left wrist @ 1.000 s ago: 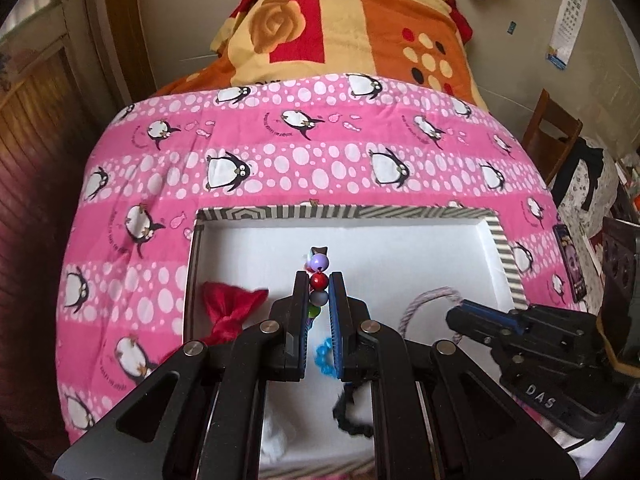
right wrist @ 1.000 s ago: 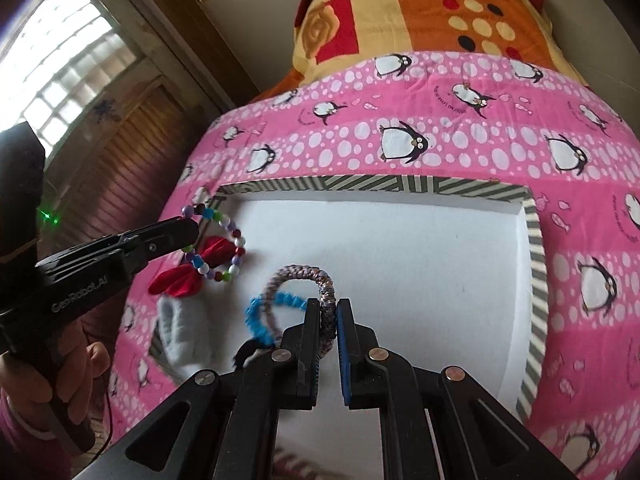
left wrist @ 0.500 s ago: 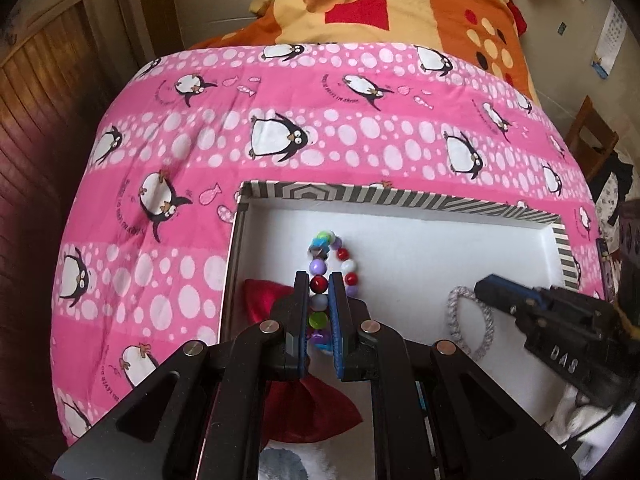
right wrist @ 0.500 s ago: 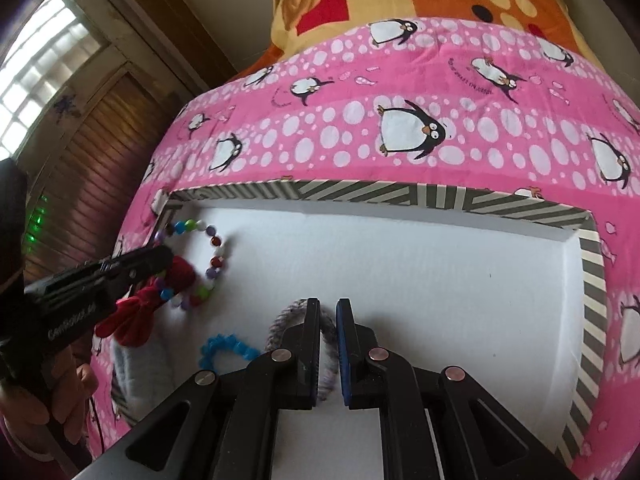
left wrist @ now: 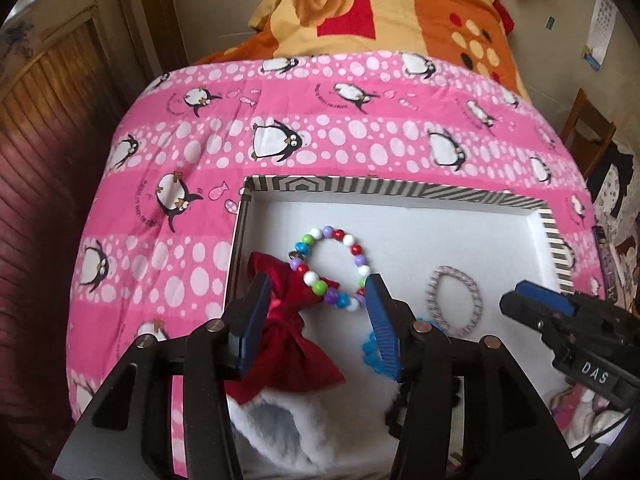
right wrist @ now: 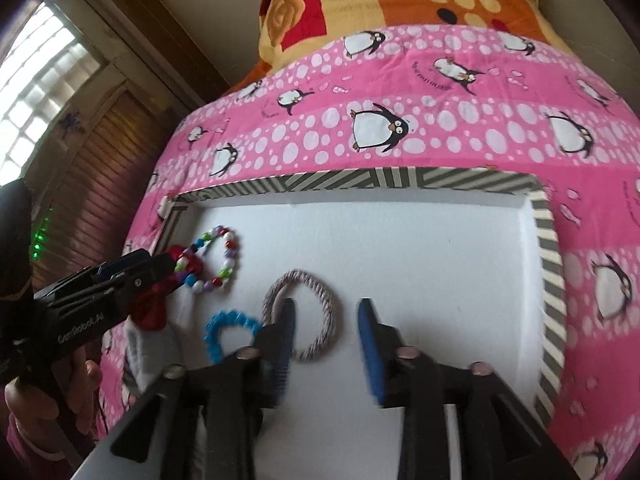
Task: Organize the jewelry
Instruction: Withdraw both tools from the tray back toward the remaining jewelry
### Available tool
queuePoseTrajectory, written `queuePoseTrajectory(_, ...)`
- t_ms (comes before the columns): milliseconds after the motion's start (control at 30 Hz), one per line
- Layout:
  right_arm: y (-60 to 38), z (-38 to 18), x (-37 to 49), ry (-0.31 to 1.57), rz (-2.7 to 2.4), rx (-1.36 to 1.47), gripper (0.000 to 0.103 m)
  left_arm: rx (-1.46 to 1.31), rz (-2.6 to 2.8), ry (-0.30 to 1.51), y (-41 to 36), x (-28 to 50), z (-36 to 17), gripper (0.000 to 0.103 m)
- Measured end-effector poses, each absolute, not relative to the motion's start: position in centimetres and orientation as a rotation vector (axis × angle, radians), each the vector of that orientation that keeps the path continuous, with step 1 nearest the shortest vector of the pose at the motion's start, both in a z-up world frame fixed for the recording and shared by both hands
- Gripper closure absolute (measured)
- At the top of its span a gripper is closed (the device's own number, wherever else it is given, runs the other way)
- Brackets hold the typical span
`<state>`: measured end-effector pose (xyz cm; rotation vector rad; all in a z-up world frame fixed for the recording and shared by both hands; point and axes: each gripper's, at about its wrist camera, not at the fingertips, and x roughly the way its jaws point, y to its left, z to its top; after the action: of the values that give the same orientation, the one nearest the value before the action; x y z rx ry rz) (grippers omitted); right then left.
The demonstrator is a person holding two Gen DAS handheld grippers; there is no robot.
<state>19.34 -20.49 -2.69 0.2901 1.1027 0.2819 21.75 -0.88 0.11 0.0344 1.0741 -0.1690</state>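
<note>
Braided ring lies flat, seemingly elongated front-to-back.

We were in a bedroom of a home. A bed ran through the middle, spread with a pink penguin-print quilt, and a folded orange and yellow blanket lay at its far end. Wood panelling and a bright window lined one side. A wooden chair stood by the wall, where a calendar hung.
</note>
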Motion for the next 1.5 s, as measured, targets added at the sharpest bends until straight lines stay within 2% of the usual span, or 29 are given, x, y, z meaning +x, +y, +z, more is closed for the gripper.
queuePoseTrajectory(267, -21.8, 0.9, 13.2, 1.035, 0.289, 0.292, 0.070, 0.030, -0.150, 0.977, -1.9, 15.9, 3.8, 0.052)
queuePoseTrajectory(433, -22.5, 3.0, 8.9, 0.993, 0.279, 0.247, 0.064, 0.039, -0.143, 0.928, -2.7, 11.0, 5.5, 0.051)
queuePoseTrajectory(633, -23.9, 5.3, 4.4, 0.941, 0.254, 0.217, 0.062, 0.014, -0.123, 0.901, -3.1, 6.5, 6.5, 0.051)
queuePoseTrajectory(1033, -25.2, 6.0, -0.8, 0.940, 0.259, 0.162, 0.062, 0.015, -0.096, 0.864, -4.6, 0.1, 7.6, 0.051)
queuePoseTrajectory(1500, -25.9, 6.9, -4.4, 0.920, 0.286, 0.087, 0.057, 0.016, -0.079, 0.845, -5.8, -3.6, 8.4, 0.051)
